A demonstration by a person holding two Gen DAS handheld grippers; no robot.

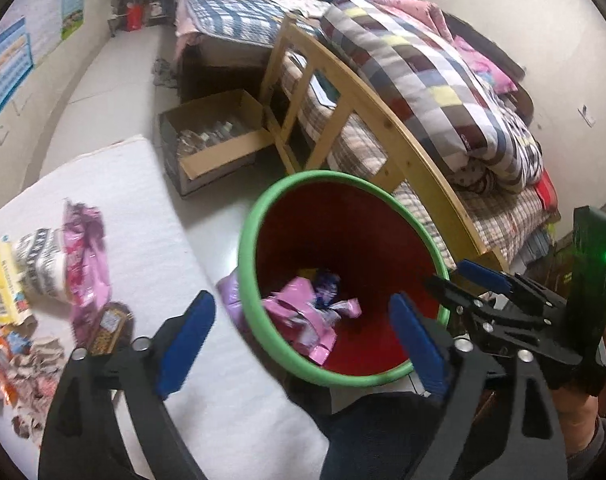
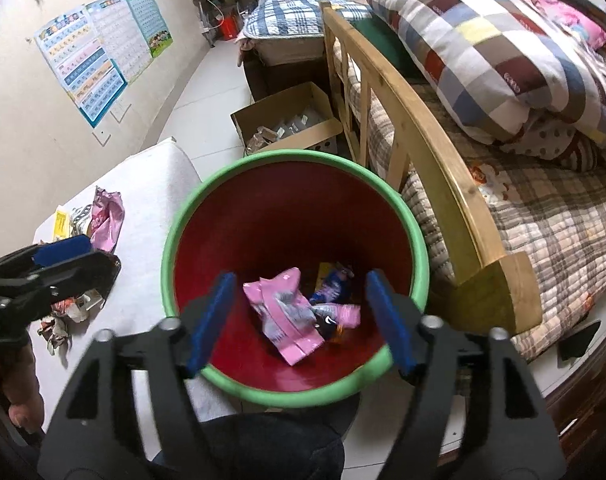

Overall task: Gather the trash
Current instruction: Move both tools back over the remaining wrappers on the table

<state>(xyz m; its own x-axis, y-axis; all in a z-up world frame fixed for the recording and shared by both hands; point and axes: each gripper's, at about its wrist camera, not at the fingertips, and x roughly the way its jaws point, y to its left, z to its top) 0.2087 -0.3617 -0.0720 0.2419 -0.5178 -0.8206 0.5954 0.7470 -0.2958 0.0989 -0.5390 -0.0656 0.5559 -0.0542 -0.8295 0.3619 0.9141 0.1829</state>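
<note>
Bin: one round bucket [image 2: 295, 394] with a thick green rim and smooth red inner wall, standing on the floor between the white mat and the bed.
Bin contents: a crumpled pink foil wrapper [image 2: 287, 316] lies at the bottom, touching a dark blue wrapper [image 2: 331, 280]; a yellow scrap shows behind them. Exact count of pieces cannot be told.
Left gripper [image 1: 303, 340]: two black arms with flat blue pads, spread wide apart and holding nothing, aimed at the near rim of the bin.
Right gripper [image 2: 299, 320]: same build, its pads also wide apart and empty, poised over the bin mouth.
Loose trash: on the mat lie a long pink wrapper [image 1: 85, 256], a yellow packet [image 1: 1, 280], a black-and-white patterned pack [image 1: 39, 264], a brown wrapper [image 1: 111, 328], an orange wrapper at the left edge, and torn paper bits [image 1: 35, 364], too many and too blurred to count.
Mat [image 1: 143, 216]: one white rectangular pad, ribbed texture, just beside the bin.
Box [image 1: 219, 148]: one open cardboard carton on the floor, holding small packets, beside the bed end.
Bed [image 2: 435, 160]: pale wooden slatted frame, rounded top rail; a plaid mattress cover and one bulky checked quilt [image 2: 495, 40] on top.
Wall: two printed charts [image 2: 103, 48], pinned side by side.
</note>
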